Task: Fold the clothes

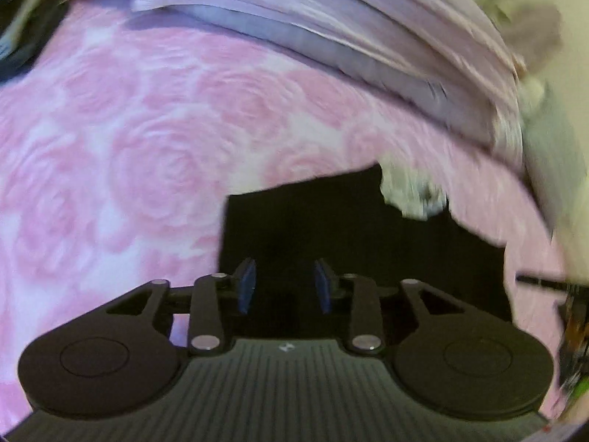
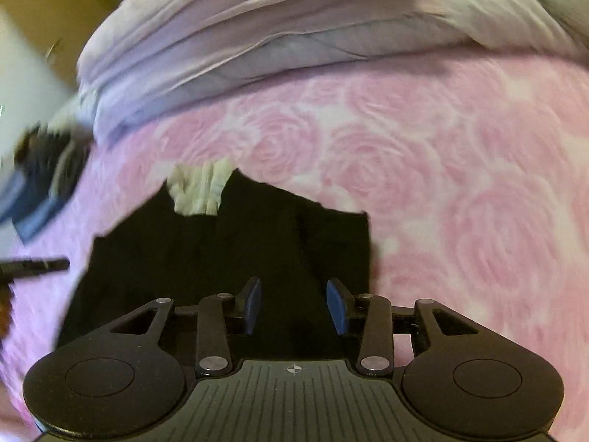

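Note:
A black garment (image 1: 331, 221) (image 2: 228, 243) lies flat on a pink rose-patterned bedspread (image 1: 129, 147) (image 2: 441, 184), with a crumpled whitish piece of cloth (image 1: 412, 195) (image 2: 200, 189) at its far edge. My left gripper (image 1: 284, 283) hovers over the garment's left part, its blue pads apart and nothing between them. My right gripper (image 2: 294, 305) hovers over the garment's right part, its jaws likewise apart and empty. Both views are motion-blurred.
A stack of folded lilac bedding (image 1: 331, 29) (image 2: 239, 37) lies along the far side of the bed. A dark bundle (image 2: 48, 169) sits at the left in the right wrist view. A thin black rod (image 2: 33, 267) (image 1: 545, 283) pokes in near the garment.

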`<state>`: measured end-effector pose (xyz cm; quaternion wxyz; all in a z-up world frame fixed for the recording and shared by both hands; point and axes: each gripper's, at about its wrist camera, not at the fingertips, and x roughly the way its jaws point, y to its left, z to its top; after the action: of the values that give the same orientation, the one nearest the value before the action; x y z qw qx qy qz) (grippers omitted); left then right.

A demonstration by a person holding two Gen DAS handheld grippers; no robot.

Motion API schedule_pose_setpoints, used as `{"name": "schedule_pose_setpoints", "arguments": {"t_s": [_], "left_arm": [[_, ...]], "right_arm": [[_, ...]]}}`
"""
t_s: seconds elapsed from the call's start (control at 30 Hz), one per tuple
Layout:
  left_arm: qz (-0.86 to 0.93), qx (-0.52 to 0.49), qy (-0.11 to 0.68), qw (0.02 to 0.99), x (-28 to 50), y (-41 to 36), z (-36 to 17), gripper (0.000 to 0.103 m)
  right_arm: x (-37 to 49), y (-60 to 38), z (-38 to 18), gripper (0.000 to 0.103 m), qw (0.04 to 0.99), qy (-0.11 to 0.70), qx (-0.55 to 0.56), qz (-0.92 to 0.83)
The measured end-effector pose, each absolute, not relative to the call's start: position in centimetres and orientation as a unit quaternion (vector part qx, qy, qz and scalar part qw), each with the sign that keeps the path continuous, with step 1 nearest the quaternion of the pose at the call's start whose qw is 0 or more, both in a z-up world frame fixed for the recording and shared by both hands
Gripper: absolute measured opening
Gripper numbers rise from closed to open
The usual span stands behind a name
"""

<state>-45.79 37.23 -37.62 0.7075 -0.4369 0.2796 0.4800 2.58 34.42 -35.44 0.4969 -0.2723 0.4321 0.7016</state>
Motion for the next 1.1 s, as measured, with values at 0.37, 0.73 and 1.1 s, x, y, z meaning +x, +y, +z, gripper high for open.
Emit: {"name": "schedule_pose_setpoints", "arguments": {"t_s": [0.37, 0.73, 1.1], "left_arm": [[0.459, -0.385, 0.336, 0.727, -41.7, 40.5, -41.3, 0.023], [0.542, -0.281, 0.256, 0.749, -42.5, 39.6, -37.7, 0.002], [0.546, -0.252, 0.320, 0.732, -39.1, 44.2, -41.0, 0.005]], "right_arm": [[-0.5, 38.4, -40.1, 0.035, 0.497, 0.384, -0.307, 0.715], [0.5, 37.9, -35.1, 0.000, 0.558, 0.285, -0.241, 0.741], [-0.2, 41.9, -38.5, 0.000, 0.577, 0.299, -0.267, 0.712]]}}
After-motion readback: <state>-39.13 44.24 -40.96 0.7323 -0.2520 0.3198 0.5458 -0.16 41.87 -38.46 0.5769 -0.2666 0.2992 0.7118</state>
